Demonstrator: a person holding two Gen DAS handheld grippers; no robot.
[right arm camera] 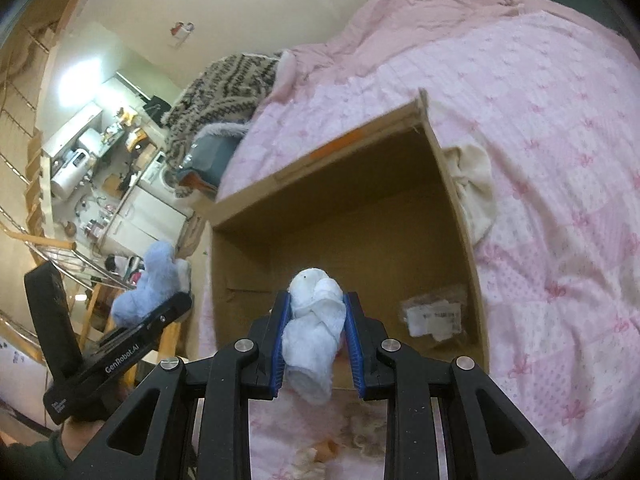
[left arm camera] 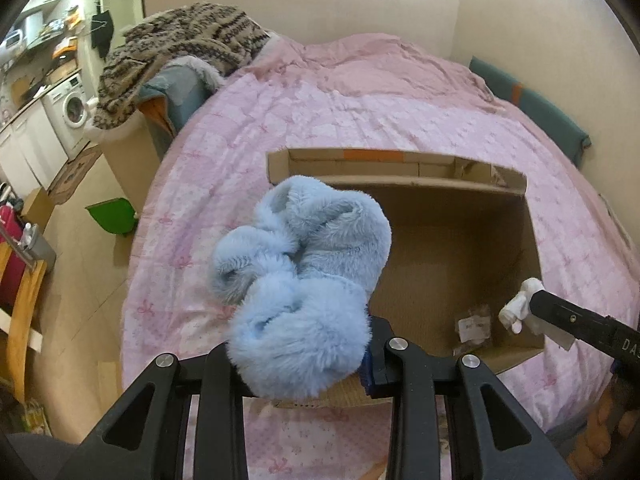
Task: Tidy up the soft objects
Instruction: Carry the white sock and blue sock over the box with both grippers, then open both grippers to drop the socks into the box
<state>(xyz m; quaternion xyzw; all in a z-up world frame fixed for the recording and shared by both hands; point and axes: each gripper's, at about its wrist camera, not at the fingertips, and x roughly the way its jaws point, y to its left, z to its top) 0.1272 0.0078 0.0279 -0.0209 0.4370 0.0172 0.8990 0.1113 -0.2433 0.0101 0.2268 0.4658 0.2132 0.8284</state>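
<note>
A fluffy light-blue soft item (left arm camera: 296, 280) bulges out of my left gripper (left arm camera: 304, 356), whose jaws are shut on it, hanging over the near left corner of an open cardboard box (left arm camera: 516, 236) on the pink bed. My right gripper (right arm camera: 318, 328) is shut on a rolled white soft item (right arm camera: 314, 324) between its blue pads (right arm camera: 280, 340), held over the near edge of the same box (right arm camera: 452, 184). In the left wrist view that white item (left arm camera: 518, 306) and the right gripper's black body show at the box's near right corner. The blue item (right arm camera: 150, 284) shows at left in the right wrist view.
Crumpled paper with a label (right arm camera: 434, 316) lies on the box floor. A cream cloth (right arm camera: 474, 184) lies on the pink bedspread (left arm camera: 360, 112) beside the box's right wall. A patterned fuzzy blanket (left arm camera: 180, 52) is heaped at the bed's far left. A green bin (left arm camera: 112, 216) stands on the floor.
</note>
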